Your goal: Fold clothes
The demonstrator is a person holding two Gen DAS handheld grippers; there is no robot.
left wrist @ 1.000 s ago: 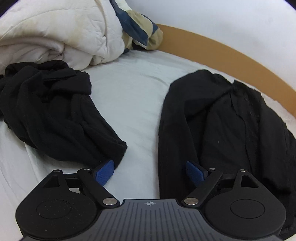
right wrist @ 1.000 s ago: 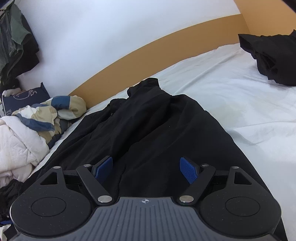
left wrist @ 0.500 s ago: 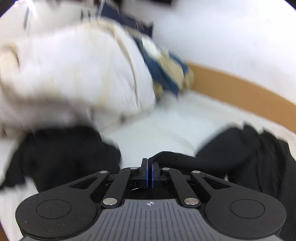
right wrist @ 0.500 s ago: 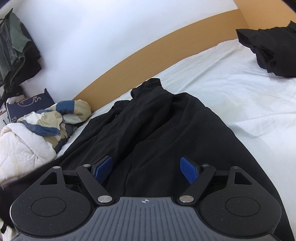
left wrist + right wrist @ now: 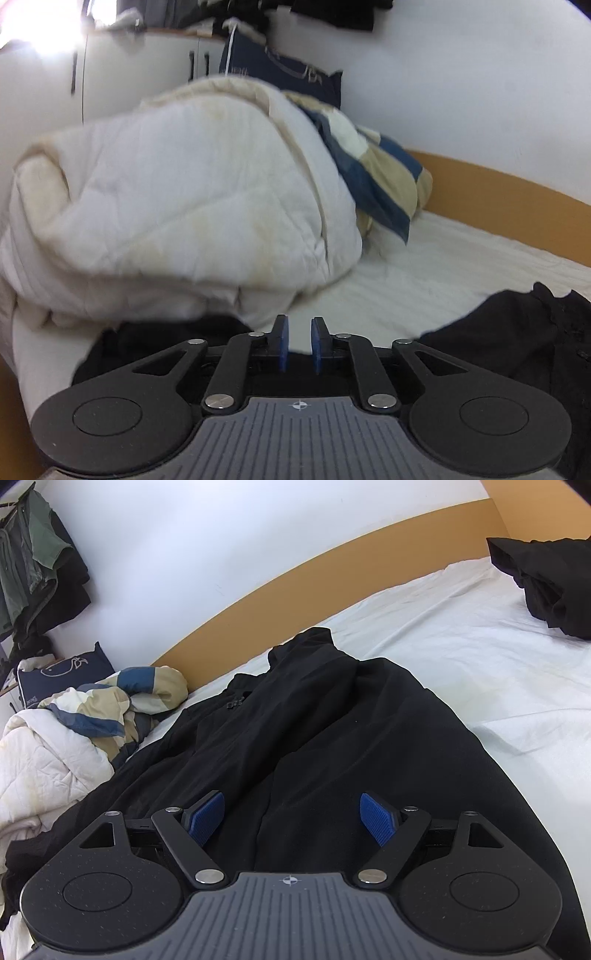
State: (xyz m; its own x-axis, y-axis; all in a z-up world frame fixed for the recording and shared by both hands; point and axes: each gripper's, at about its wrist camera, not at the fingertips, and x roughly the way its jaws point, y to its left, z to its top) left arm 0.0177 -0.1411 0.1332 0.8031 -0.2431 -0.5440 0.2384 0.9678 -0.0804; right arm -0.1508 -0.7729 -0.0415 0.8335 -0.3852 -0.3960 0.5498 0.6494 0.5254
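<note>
A black jacket (image 5: 314, 731) lies spread on the white bed sheet (image 5: 461, 642), collar toward the wooden bed frame. My right gripper (image 5: 291, 818) is wide open just above its lower part, holding nothing. In the left wrist view the jacket's edge (image 5: 517, 332) shows at the lower right. My left gripper (image 5: 297, 345) has its blue pads a narrow gap apart with nothing visible between them; black cloth (image 5: 162, 339) lies beneath it at the left.
A bunched white quilt (image 5: 177, 214) and a blue-and-beige blanket (image 5: 376, 173) fill the head of the bed. A navy pillow (image 5: 62, 672) stands behind them. Another black garment (image 5: 546, 583) lies at the far right. Clothes (image 5: 33, 561) hang on the wall.
My left gripper closed on black cloth half a second ago, then tilted up toward the quilt; its pads now stand slightly apart with no cloth between them. The right gripper barely moved.
</note>
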